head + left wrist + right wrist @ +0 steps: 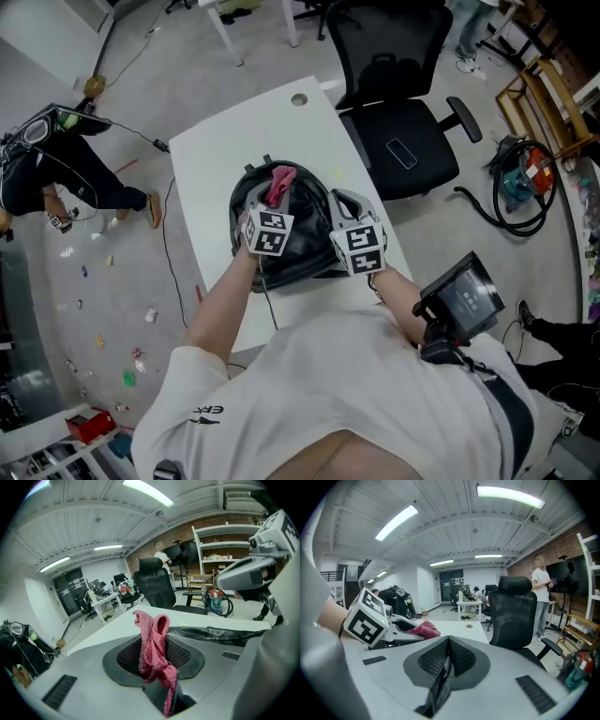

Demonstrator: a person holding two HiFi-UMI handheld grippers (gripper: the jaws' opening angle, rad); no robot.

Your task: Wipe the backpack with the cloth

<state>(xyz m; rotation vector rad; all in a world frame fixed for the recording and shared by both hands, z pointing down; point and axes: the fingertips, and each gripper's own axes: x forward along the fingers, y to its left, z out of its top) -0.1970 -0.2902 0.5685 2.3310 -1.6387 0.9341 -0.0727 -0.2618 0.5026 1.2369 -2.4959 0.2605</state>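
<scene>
my left gripper [275, 199] is clamped on the pink cloth [151, 639]. the jaws pinch its lower part, so most of it stands up bunched and folded beyond the tips. my right gripper [447, 657] has its jaws pressed together with nothing between them. both grippers hang over the black backpack [305, 225], which lies on the white table [234, 141] with the cloth above its far end. i cannot tell whether the cloth touches the bag.

as i judge it, wiping well means tipping the left gripper down so the loose bunch of cloth meets the bag, not the hard jaw tips. long strokes toward me would cover more than dabbing. the cloth is held by a narrow pinch, so heavy dragging could pull it free, and moderate pressure seems wiser. the bag looks soft and may slide or crumple under a stroke. i think the closed right gripper should rest on the near side to pin it. the strokes should stay on the bag and away from the table edge near the office chair [398, 141].
</scene>
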